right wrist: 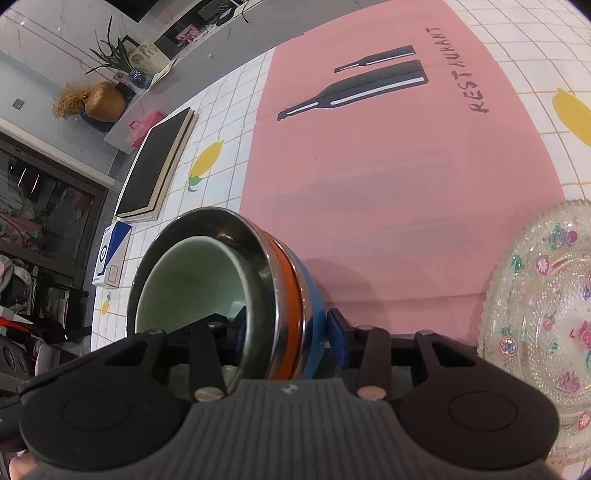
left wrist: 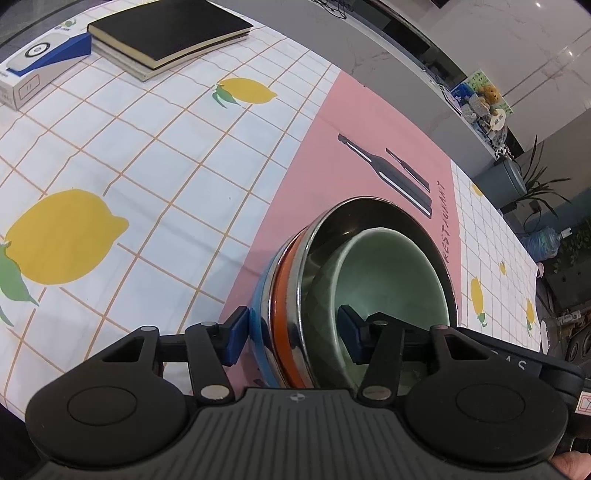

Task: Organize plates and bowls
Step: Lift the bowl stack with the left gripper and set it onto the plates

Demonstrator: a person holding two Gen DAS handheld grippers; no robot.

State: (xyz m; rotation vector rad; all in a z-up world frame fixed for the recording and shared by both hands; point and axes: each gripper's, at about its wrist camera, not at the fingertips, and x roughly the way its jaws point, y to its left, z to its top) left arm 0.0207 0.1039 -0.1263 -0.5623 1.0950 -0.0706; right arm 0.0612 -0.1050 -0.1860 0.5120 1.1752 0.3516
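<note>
A stack of nested bowls stands on the pink placemat: a blue bowl outermost, then an orange bowl, a steel bowl and a pale green bowl innermost. My left gripper straddles the stack's near wall, with one pad against the blue outside and the other against the green inside. My right gripper clamps the opposite wall of the stack the same way. One of its fingers is inside the green bowl and the other is on the blue bowl.
A patterned glass plate lies on the mat just right of the right gripper. Two stacked books and a blue-and-white box sit at the far side of the lemon-print tablecloth. The table edge runs behind the mat.
</note>
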